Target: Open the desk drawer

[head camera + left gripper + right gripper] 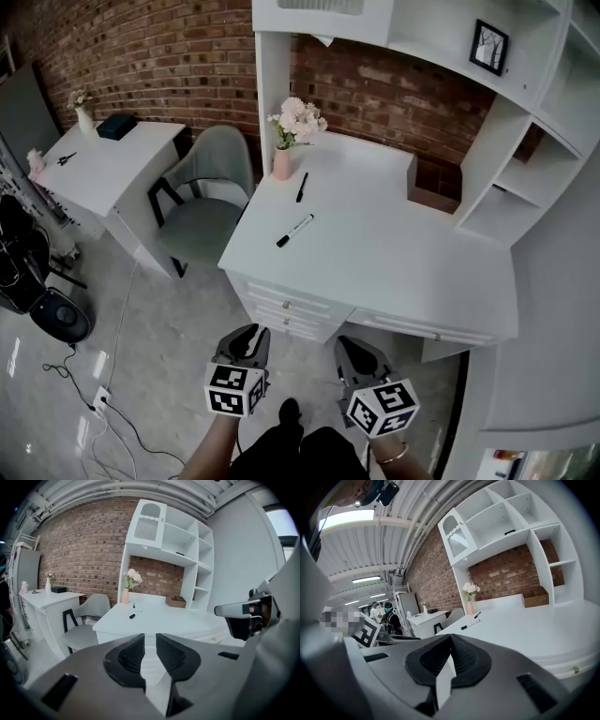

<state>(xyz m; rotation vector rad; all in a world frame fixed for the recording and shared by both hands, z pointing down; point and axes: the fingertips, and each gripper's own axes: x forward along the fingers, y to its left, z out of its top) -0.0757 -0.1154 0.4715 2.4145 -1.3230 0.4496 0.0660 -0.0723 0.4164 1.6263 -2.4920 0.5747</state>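
Note:
The white desk (394, 253) stands against the brick wall with its drawers shut: a stack of small drawers (286, 307) at the front left and a wide drawer (422, 330) under the middle, with a small knob (575, 670). Both grippers hover over the floor in front of the desk, short of the drawers. My left gripper (251, 333) (150, 651) is open with a narrow gap and nothing between its pads. My right gripper (349, 345) (451, 651) is shut and empty, its tips meeting.
On the desktop lie two markers (295, 230) and a pink vase of flowers (286, 141). A grey chair (202, 202) sits to the desk's left, beside a second white desk (112, 159). White shelves (506, 141) rise at the right. Cables (103, 403) run over the floor.

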